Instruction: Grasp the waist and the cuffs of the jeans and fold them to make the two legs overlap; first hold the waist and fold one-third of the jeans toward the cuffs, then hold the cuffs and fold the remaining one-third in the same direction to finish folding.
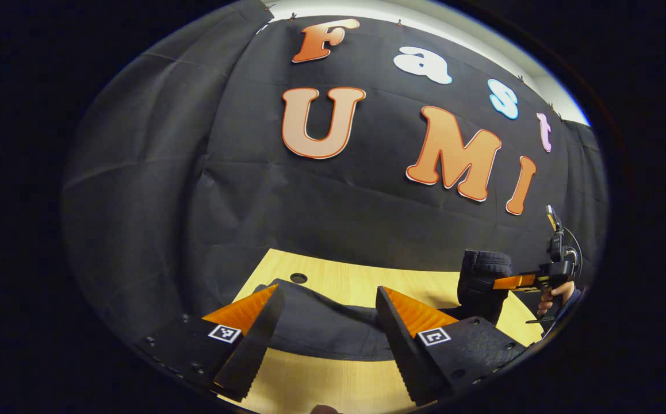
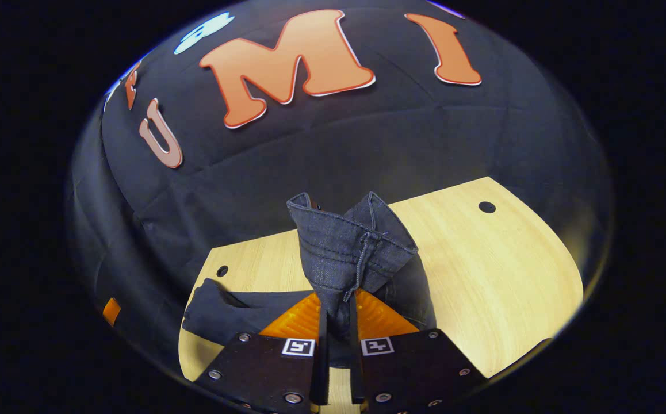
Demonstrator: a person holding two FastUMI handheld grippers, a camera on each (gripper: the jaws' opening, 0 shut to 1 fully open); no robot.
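Two views to work from, and I take the left gripper view first. My left gripper (image 1: 327, 322) hangs with its fingers spread wide and nothing between them, low over the pale wooden tabletop (image 1: 339, 276). The dark blue denim jeans (image 1: 316, 322) lie flat straight ahead of it, their long axis running across the view toward the right. At that far end the other gripper (image 1: 514, 282), held in a person's hand (image 1: 557, 293), has a bunched end of the denim lifted off the table. So the flat end is nearest my left gripper, and I judge it should close on the edge just ahead of its fingers.

In the right gripper view, my right gripper (image 2: 337, 345) is clamped narrow on a gathered end of the jeans (image 2: 350, 247), with both fingers pressing the cloth. The fabric stands up from the jaws, showing a stitched hem and a loose thread; I cannot tell whether it is waist or cuffs. The rest trails away to the left on the tabletop (image 2: 494, 276).

I see no brand or garment label I can read.
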